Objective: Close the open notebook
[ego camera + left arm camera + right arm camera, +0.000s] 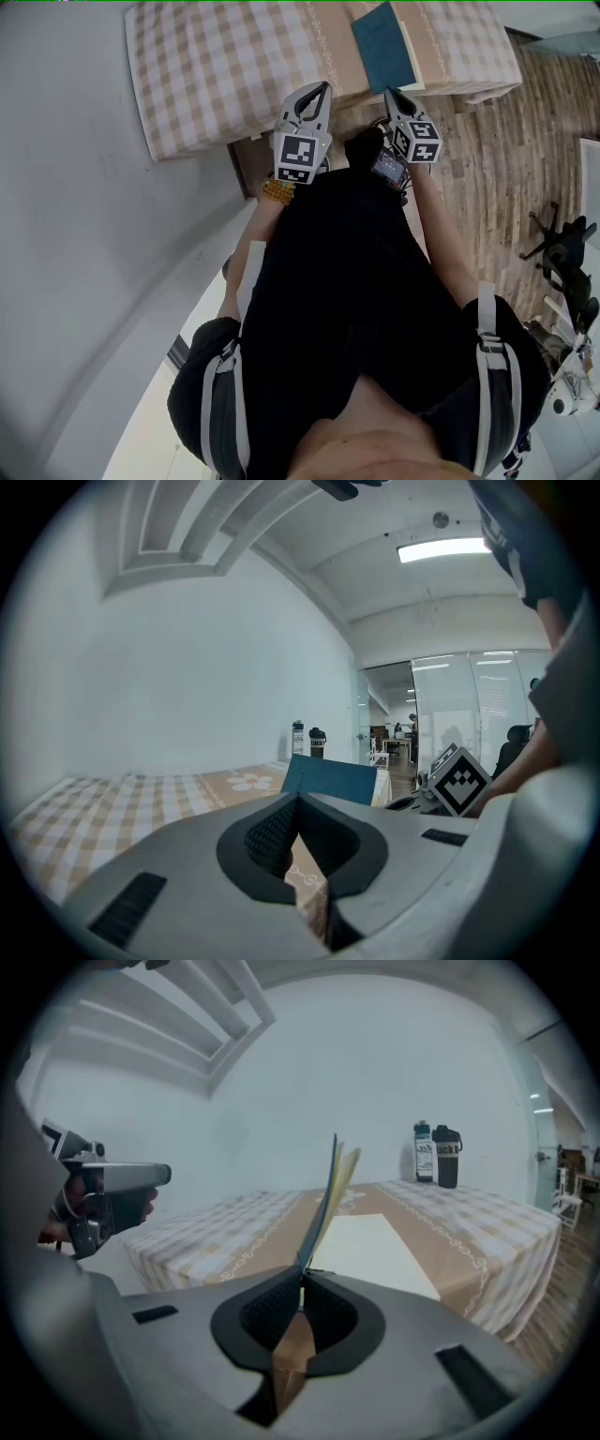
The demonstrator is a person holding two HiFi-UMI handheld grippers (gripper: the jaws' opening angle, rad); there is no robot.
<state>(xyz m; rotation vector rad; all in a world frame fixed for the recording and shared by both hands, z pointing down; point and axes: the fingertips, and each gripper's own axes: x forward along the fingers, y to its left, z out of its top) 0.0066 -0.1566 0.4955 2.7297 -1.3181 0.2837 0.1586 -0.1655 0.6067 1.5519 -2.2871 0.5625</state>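
Right gripper [302, 1281] fingers pinch the notebook cover [380, 47] upright over the page [370, 1251], presumably to tip it shut. Left gripper [298, 799]: fingers pressed together, empty, kept clear.

Open-plan office, not a home. Glass partitions [450, 705] and a long ceiling light panel [441, 548] ran behind the work spot, with desks [398, 745] visible further back. A black office chair [567, 248] stood on wood-look flooring [506, 169]. The table [216, 66] wore a checked cloth, pushed against a plain white wall [187, 667], two drink bottles [436, 1155] at its far end.
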